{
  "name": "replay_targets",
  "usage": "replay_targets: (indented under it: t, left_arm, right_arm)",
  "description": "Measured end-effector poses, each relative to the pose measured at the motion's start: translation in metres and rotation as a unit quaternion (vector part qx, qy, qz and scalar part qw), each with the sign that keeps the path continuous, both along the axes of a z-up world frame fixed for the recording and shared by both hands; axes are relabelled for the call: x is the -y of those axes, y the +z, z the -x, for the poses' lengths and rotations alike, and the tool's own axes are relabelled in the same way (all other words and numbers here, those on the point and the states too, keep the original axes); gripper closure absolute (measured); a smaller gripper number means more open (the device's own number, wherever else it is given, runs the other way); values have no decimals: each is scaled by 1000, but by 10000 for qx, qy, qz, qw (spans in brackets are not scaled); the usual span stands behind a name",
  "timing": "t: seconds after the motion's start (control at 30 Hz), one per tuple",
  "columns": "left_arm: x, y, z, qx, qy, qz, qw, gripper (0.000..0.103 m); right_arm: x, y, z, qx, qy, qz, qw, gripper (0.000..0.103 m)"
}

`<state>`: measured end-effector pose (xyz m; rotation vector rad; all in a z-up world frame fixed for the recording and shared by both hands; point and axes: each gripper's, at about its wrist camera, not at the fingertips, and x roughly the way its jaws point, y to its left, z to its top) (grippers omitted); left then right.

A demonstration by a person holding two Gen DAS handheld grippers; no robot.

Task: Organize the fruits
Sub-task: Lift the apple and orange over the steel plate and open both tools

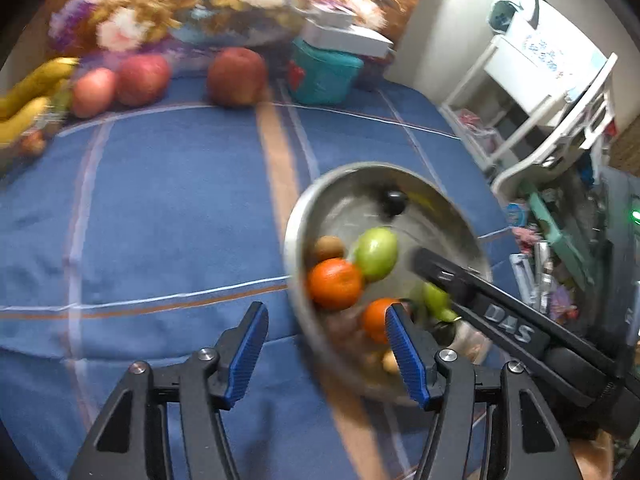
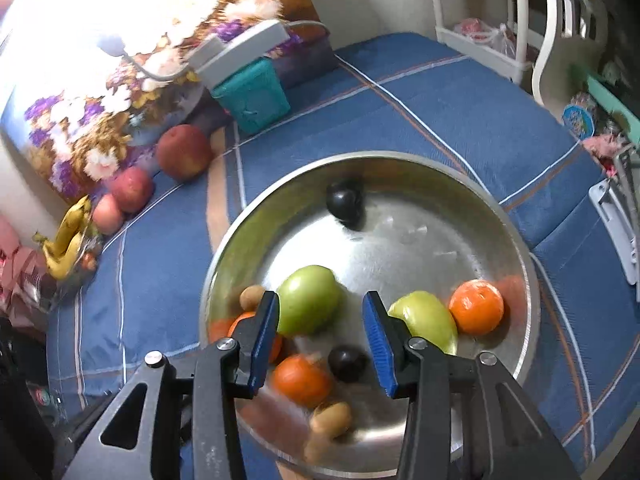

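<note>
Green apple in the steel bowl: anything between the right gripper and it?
Nothing visible. The right gripper hangs open over the round steel bowl, and the green apple lies just ahead of its left blue pad. A small brown fruit and a dark plum sit close by.

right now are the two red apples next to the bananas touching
Touching: in the left wrist view the paler apple overlaps the darker apple with no gap between them.

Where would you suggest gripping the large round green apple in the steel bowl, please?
Grip the large round green apple across its widest middle, coming down from above. Its top is exposed, and the steel bowl wall hampers a sideways approach. Align the jaws so that one pad slips between it and the small brown kiwi, where room looks tight.
</note>
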<state>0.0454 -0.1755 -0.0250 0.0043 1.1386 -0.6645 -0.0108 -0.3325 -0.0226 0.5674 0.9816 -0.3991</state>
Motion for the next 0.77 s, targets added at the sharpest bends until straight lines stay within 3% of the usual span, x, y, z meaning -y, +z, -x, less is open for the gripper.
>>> replay_targets:
  t: [0.07,0.17,0.2,0.27,0.3,0.33,0.5,0.67,0.77]
  left_arm:
    - [-19,3,3,247,334,-431,9982,30]
    - [-43,5,6,458,715,-852,9927,1]
    - [-50,6,9,542,822,-939,9907,0]
    - [-62,7,14,647,963,-1103,9871,0]
    - [-70,7,17,640,1014,-1168,9859,0]
    - [-77,7,20,622,1050,-1162,9857,0]
    - [-93,12,34,651,1135,-1172,9845,0]
    - [-99,20,44,1037,1490,-1700,9686,0]
    - [-104,20,42,933,1568,-1692,9686,0]
  right_arm:
    - [-11,8,8,-101,87,240,9996,58]
    - [-32,14,25,-231,326,454,9982,58]
    - [-40,15,30,-262,411,510,9975,58]
    - [-57,16,39,-310,576,614,9960,46]
    - [-65,16,43,-338,647,692,9949,34]
    - [-73,17,47,-368,707,752,9940,31]
    - [-91,25,58,-321,818,903,9920,30]
    - [-102,30,57,-259,921,1052,9898,30]
    - [-104,26,55,-357,982,1034,9891,30]
